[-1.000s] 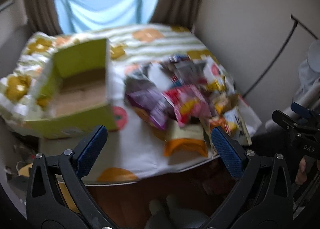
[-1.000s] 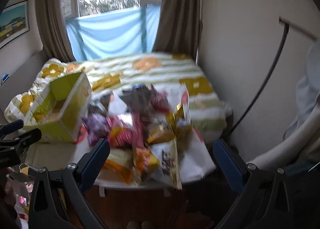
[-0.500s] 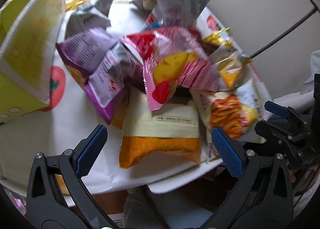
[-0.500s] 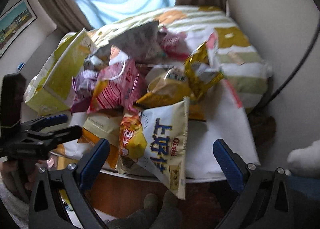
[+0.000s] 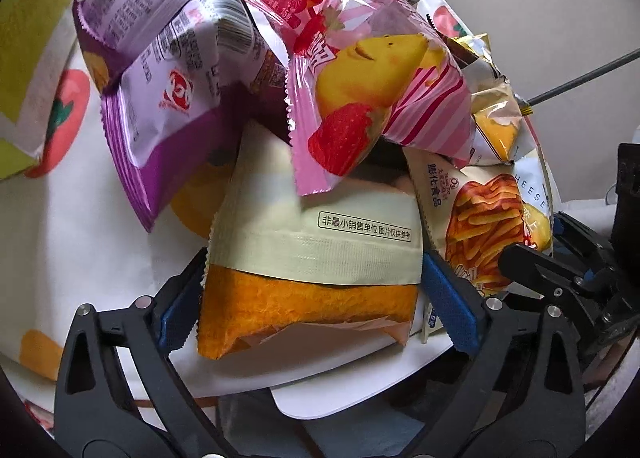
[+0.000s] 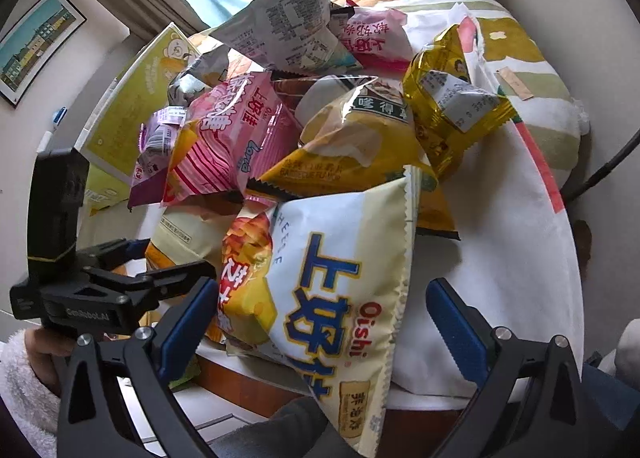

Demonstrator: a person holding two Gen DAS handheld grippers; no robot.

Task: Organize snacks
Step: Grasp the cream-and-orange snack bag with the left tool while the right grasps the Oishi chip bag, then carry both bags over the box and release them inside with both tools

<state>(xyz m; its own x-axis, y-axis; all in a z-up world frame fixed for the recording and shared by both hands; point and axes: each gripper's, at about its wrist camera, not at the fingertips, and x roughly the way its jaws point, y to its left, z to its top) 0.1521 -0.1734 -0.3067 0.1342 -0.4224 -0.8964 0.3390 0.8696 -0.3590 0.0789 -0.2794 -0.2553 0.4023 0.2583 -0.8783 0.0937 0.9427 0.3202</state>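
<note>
While the snacks lie heaped on a white-covered surface (image 6: pixel 500 242), the left gripper (image 5: pixel 312 294) has its fingers (image 5: pixel 450 306) spread wide on either side of the near end of a cream and orange bag (image 5: pixel 312 258); the blue pads sit just beside the bag's two edges, and whether they touch it cannot be told. That bag lies flat at the near edge of the pile, partly under a pink strawberry bag (image 5: pixel 360 90) that leans over it, with a purple bag (image 5: pixel 160 98) to the left and a bag printed with orange fries (image 5: pixel 484 218) to the right. Seen from the right wrist camera, the right gripper (image 6: pixel 320 322) also has its fingers (image 6: pixel 456 322) well apart, straddling a large white and yellow Oishi bag (image 6: pixel 340 290) that hangs over the near edge of the surface; the left pad is close to the bag's side, the right pad clear of it over bare cloth. Behind it rise a yellow bag (image 6: pixel 352 146), a gold bag (image 6: pixel 448 106), a pink bag (image 6: pixel 236 138) and a grey bag (image 6: pixel 288 26). A green carton (image 6: pixel 132 106) stands at the pile's left side. The left gripper (image 6: pixel 120 290) shows at the lower left of this view, held in a hand (image 6: pixel 44 350) with a fluffy white sleeve.
</note>
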